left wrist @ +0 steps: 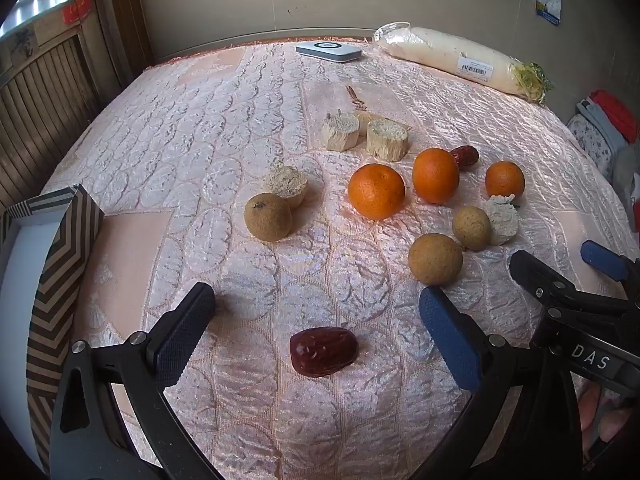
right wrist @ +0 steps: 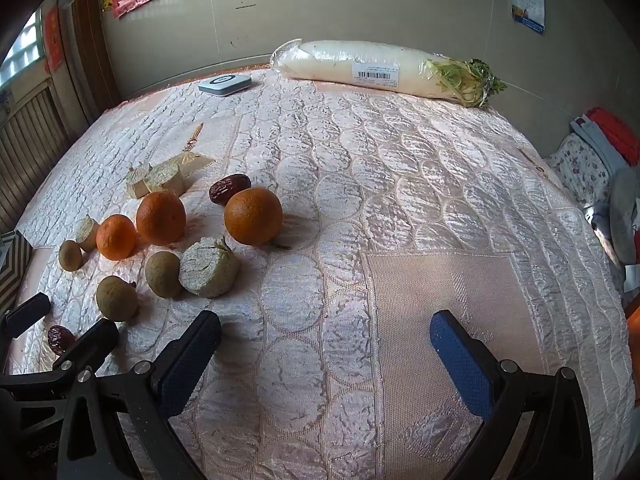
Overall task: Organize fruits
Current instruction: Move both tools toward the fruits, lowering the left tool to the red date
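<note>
The left gripper (left wrist: 316, 312) stood spread wide, empty, straddling the red date (left wrist: 323, 351). Closing off-centre might have rolled the date across the slick quilted cover (left wrist: 248, 128). Beyond the date lay oranges (left wrist: 376, 191) and brown longans (left wrist: 435, 258); nothing blocked it. The right gripper (right wrist: 326, 338) hung spread, empty, beside them.

Three oranges (left wrist: 376, 191) clustered mid-cloth — round, bright, upright. Three brown longans (left wrist: 268, 217) scattered just beside them. One wrinkled red date (left wrist: 323, 351) lying nearest, another (left wrist: 465, 156) tucked behind the oranges.
</note>
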The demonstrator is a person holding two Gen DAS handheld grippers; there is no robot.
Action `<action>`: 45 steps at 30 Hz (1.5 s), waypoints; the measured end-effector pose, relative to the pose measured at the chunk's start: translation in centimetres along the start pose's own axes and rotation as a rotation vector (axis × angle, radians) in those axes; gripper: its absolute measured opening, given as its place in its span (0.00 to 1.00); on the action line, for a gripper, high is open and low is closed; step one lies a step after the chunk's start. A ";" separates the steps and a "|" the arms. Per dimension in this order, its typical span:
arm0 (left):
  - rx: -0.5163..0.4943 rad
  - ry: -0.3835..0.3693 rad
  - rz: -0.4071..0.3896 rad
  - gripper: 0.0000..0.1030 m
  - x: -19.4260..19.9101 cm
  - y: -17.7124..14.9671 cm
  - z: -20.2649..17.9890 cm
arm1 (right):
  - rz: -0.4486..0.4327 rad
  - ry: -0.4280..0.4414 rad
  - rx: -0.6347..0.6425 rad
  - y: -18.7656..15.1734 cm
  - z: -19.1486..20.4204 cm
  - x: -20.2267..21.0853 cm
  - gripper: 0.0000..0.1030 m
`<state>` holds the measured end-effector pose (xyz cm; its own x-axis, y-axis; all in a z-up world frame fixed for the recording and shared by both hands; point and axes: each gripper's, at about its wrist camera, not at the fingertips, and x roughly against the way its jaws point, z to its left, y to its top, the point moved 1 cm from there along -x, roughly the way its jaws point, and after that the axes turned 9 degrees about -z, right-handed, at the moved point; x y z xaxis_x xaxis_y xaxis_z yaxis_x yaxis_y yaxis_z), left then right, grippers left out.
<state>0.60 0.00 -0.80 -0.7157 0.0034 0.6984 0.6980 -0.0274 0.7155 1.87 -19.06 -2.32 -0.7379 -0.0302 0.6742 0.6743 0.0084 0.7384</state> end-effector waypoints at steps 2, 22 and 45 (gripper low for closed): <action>0.000 0.000 0.000 1.00 0.0 0.0 0.0 | -0.001 -0.001 0.001 0.0 0.0 0.0 1.00; 0.112 -0.015 0.083 0.99 3.0 2.4 3.8 | 0.009 0.048 0.036 1.5 0.0 2.7 1.00; 0.094 -0.040 0.119 0.99 5.8 2.1 4.1 | -0.021 0.208 0.122 2.9 2.7 7.0 0.79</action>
<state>-1.96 4.03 4.82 -0.6275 0.0454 0.7773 0.7783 0.0642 0.6246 -1.43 -16.52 4.54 -0.7217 -0.2372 0.6503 0.6411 0.1254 0.7572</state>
